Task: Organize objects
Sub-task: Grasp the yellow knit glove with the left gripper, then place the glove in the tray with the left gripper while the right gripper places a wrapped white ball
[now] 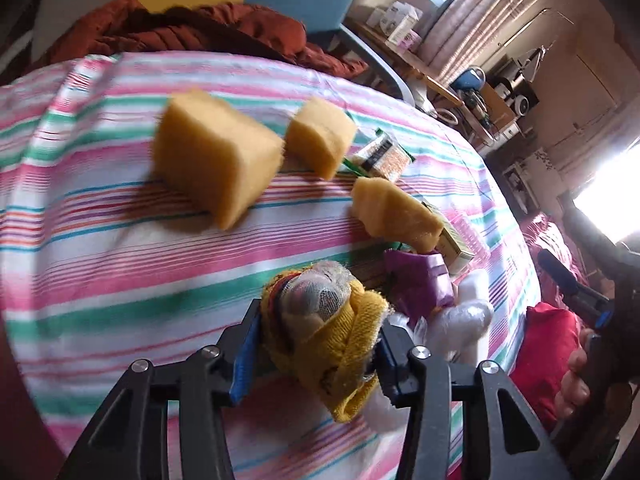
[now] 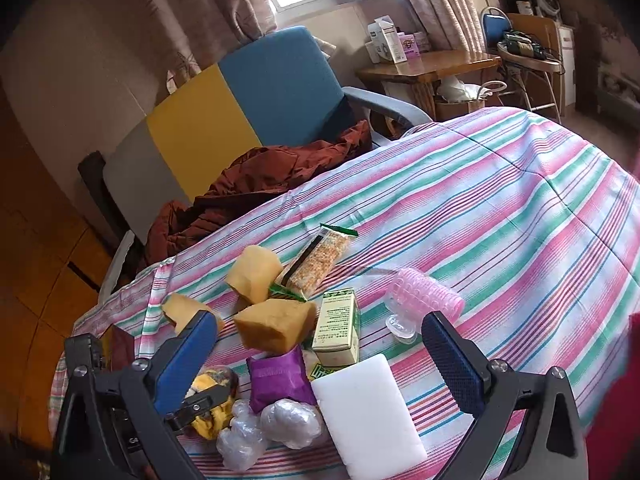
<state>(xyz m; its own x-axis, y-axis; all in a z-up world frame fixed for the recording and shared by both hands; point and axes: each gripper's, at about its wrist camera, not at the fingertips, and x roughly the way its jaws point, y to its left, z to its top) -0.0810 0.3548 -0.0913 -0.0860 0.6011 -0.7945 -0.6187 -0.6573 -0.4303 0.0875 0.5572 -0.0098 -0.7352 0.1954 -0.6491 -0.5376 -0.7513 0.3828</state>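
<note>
Where objects cluster (image 2: 280, 320) | striped cloth (image 2: 500, 208) beyond lies bare | near chair-side edge

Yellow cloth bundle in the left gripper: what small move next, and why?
Probably lift it straight up a little. The left gripper has its pads against both sides of the yellow cloth bundle, which sits right beside the purple packet and clear plastic wrap. Rising first should keep those neighbours from being dragged.

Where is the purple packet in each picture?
Left wrist view: purple packet sits lower right of middle, just beyond the yellow cloth bundle.
Right wrist view: purple packet sits low, left of the white block.
Shared landmark: the green box beside it.
</note>
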